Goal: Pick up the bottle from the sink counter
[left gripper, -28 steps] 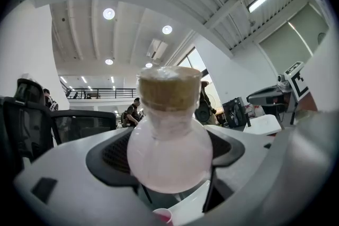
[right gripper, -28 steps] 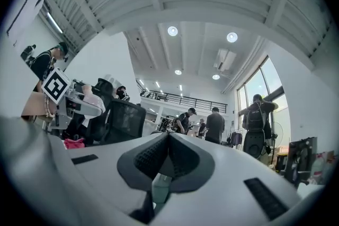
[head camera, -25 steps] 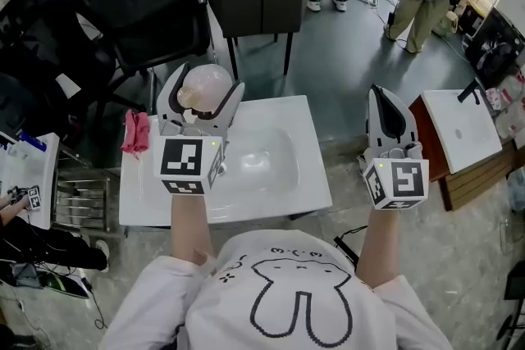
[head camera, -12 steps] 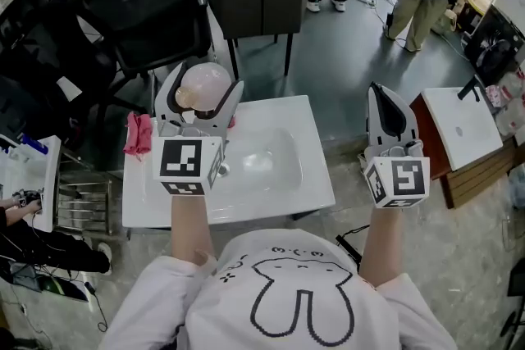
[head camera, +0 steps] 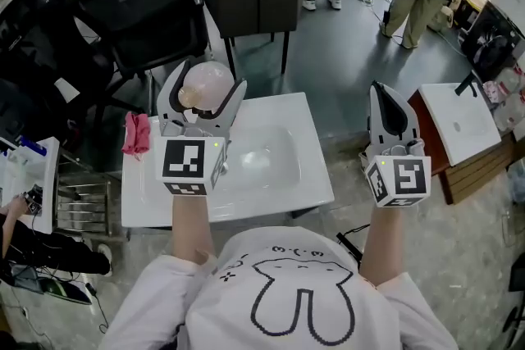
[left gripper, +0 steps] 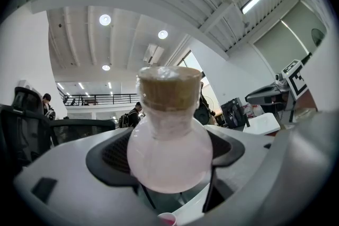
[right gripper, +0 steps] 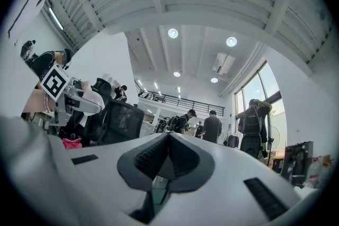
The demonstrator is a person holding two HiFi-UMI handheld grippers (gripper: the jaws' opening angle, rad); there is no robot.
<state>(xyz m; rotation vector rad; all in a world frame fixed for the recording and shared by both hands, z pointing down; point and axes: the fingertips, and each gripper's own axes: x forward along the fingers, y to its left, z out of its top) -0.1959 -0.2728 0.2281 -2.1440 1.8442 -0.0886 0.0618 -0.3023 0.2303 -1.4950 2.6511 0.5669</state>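
A round pale pink bottle (head camera: 205,86) with a brown cork top (left gripper: 169,87) is held up between the jaws of my left gripper (head camera: 201,90), above the back left of the white sink counter (head camera: 316,176). In the left gripper view the bottle (left gripper: 169,153) fills the gap between both jaws, its cork pointing up. My right gripper (head camera: 390,115) hangs to the right of the counter, over the floor, jaws pressed together with nothing between them (right gripper: 168,153).
A pink cloth (head camera: 136,134) lies on the counter's left edge. Two black chairs (head camera: 254,0) stand behind the sink. A second white basin on a wooden stand (head camera: 459,123) is at the right. People stand at the back.
The left gripper with the bottle has stayed at about the same height over the counter. The head view shifted slightly. The right gripper has not moved.
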